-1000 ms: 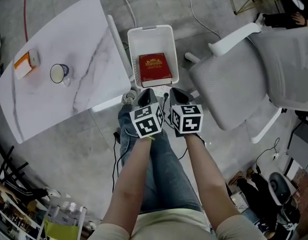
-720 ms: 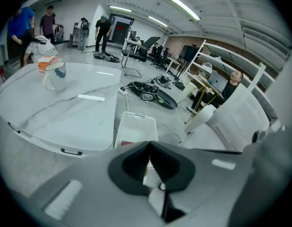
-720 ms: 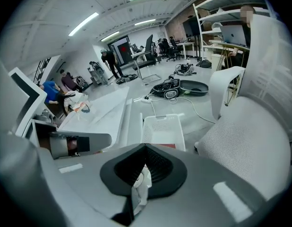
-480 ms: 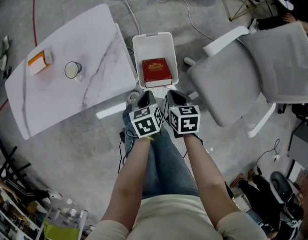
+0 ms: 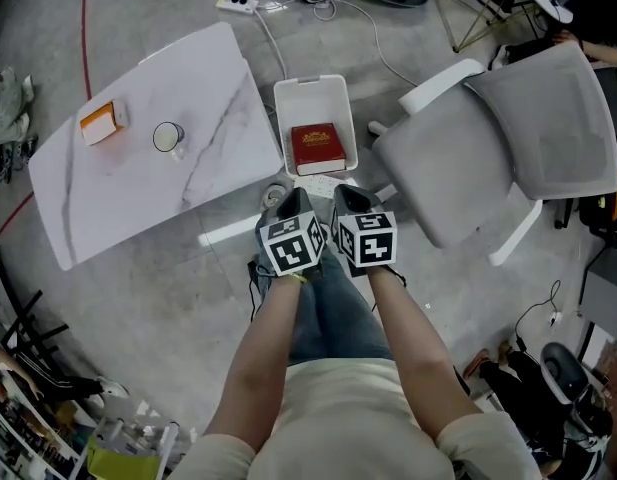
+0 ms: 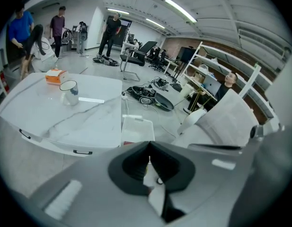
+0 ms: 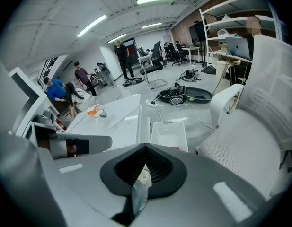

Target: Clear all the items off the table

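Between picks, the left claw (image 5: 292,201) and right claw (image 5: 349,197) were closed and empty; the next move likely required reaching forward-left of them for the cup (image 5: 168,137) and orange box (image 5: 99,122) on the tabletop (image 5: 138,203).

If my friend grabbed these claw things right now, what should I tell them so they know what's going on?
Left claw: shut, holding nothing.
Right claw: shut, holding nothing, right beside the left one, both just short of the white bin.
Things: an orange box and a cup sit close together on the table. A red book lies in the white bin on the floor beside the table.
Done: the red book looks put away.
Left: the orange box and the cup need to come off the table, probably into the same bin.
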`<action>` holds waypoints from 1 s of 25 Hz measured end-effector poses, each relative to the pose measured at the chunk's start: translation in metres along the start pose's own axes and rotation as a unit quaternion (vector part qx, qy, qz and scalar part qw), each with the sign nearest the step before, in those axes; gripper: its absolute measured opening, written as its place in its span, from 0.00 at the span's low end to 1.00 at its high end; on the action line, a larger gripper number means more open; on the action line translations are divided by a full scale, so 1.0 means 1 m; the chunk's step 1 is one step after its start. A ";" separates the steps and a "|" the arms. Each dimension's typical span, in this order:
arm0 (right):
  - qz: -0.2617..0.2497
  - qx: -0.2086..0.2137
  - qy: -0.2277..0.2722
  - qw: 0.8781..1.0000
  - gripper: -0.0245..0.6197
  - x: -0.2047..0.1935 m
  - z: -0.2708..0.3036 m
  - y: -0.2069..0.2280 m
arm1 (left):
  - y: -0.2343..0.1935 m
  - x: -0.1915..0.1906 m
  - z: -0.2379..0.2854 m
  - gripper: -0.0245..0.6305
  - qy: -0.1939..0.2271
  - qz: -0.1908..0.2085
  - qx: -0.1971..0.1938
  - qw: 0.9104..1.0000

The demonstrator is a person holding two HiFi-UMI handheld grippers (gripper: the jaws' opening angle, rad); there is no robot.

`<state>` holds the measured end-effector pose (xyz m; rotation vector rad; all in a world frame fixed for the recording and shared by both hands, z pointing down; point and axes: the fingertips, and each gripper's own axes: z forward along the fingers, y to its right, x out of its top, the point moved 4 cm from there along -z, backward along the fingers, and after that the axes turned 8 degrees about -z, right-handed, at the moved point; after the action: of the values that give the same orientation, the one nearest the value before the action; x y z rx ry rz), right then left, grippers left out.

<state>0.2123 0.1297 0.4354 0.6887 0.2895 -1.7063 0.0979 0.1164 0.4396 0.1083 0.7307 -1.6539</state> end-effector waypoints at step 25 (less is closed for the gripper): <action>-0.034 0.014 0.015 0.999 0.03 0.039 -0.052 -0.027 | 0.016 0.029 -0.064 0.05 0.026 -0.007 -0.007 1.000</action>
<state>0.1973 0.1327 0.3667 0.7338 0.3134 -1.7684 0.0852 0.1240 0.3695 0.1359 0.7837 -1.6649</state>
